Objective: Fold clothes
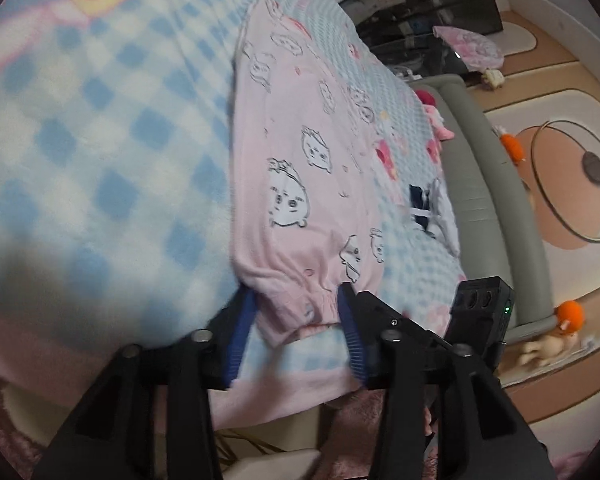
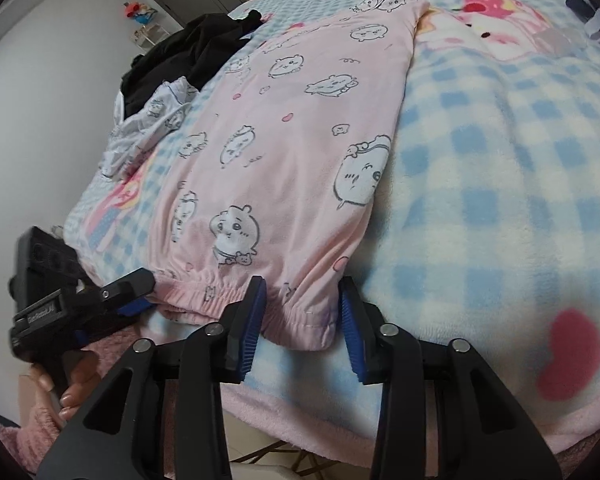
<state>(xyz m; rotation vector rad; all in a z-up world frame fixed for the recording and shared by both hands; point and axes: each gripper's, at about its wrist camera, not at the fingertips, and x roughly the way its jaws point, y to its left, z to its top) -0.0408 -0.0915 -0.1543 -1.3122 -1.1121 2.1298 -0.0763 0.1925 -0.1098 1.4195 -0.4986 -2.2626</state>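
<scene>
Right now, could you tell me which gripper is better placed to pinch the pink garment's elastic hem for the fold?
Probably either. Both the left gripper and right gripper are open and straddle the elastic hem of the pink garment. The right holds the outer corner squarely between its fingers, a slight advantage.

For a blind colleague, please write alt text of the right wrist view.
Pink cartoon-print trousers lie flat on a blue checked blanket, their waistband between the open jaws of the right gripper. The left gripper reaches the waistband's other end.
</scene>
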